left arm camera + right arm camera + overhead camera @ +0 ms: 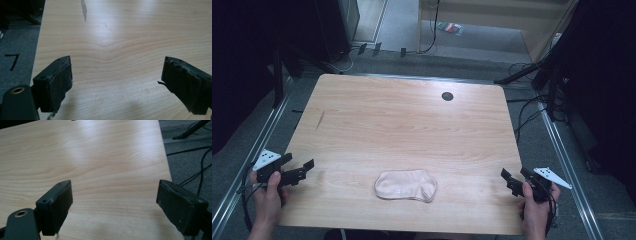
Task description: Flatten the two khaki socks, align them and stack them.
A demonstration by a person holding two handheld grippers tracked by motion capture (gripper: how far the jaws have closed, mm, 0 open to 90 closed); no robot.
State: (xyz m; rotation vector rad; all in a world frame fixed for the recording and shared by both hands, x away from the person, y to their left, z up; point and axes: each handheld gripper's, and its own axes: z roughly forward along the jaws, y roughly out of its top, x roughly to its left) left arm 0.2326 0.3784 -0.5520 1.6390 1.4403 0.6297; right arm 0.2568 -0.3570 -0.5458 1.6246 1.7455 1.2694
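Note:
A pale pink sock (406, 185) lies flat near the front edge of the wooden table (402, 120), about midway between my hands. Over the front left corner, my left gripper (299, 163) is held open, well left of the sock. My right gripper (513, 173) is open at the table's front right edge, to the right of the sock. In the left gripper view the left gripper (117, 75) has its jaws wide apart over bare wood, with nothing between them. The right gripper (113, 195) in the right gripper view is likewise wide open over bare wood near the table's right edge.
A dark round hole (447, 96) sits near the table's far edge, and a dark streak (320, 119) marks the left side. Cables (527, 107) trail over the grey floor to the right. Metal rails (562, 155) run along both sides of the table.

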